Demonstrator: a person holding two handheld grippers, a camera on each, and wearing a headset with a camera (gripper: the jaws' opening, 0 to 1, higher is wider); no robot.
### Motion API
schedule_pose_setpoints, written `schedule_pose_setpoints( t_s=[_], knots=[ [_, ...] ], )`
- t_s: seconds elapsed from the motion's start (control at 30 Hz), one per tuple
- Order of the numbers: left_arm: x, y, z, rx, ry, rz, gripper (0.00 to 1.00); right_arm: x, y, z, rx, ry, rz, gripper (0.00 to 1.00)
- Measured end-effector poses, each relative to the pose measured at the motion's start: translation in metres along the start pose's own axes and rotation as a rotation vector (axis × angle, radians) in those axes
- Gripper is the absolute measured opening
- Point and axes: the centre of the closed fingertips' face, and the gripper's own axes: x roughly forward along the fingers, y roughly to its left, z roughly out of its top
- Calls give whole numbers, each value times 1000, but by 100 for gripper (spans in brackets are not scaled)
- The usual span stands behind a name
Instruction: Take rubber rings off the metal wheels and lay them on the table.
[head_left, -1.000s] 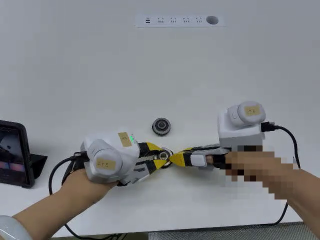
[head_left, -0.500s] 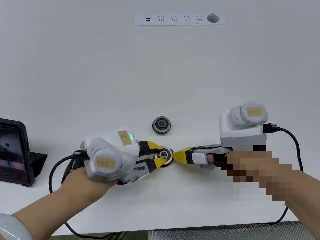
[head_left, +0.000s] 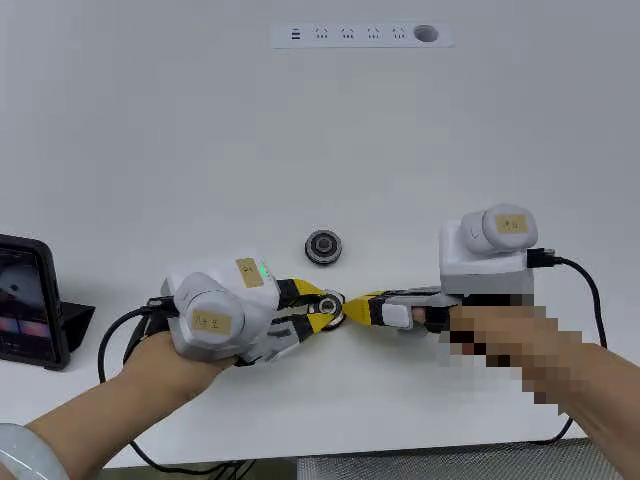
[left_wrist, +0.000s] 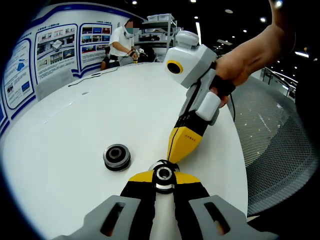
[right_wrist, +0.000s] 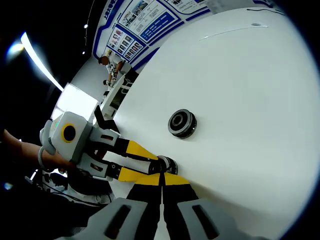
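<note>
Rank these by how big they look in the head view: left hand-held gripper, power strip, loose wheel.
1. Largest: left hand-held gripper, though it is nearest the camera.
2. Next: power strip.
3. Smallest: loose wheel.

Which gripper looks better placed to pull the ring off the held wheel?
Right, probably. The left gripper clamps the wheel, so it is busy holding. The right gripper has its jaws closed, with the tips at the wheel's rim, free to peel and pull away. Whether they already pinch rubber, I cannot tell.

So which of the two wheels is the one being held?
The wheel clamped in the left gripper, with the right gripper closed at its edge. The other wheel lies free on the table beyond them.
</note>
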Motion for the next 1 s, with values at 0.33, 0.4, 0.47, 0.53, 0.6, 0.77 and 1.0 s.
schedule_pose_setpoints(
  t_s=[0.33, 0.4, 0.47, 0.53, 0.6, 0.77, 1.0],
  knots=[
    [0, 0, 0, 1, 1, 0, 13, 2, 13, 5, 4, -25, 41, 1],
    [0, 0, 0, 1, 1, 0, 13, 3, 23, 9, 18, -48, 85, 1],
    [0, 0, 0, 0, 2, 1, 13, 1, 24, 13, 14, -51, 68, 1],
    [1, 0, 0, 1, 3, 1, 13, 1, 21, 12, 11, -49, 59, 1],
    [1, 0, 0, 1, 3, 1, 13, 0, 14, 9, 30, -40, 40, 1],
    [0, -1, 1, 0, -1, -3, 13, -3, 12, 8, 31, -42, 26, 1],
    [-1, -1, 1, -2, -20, -8, 14, -2, 9, 6, 41, -38, 9, 2]
  ],
)
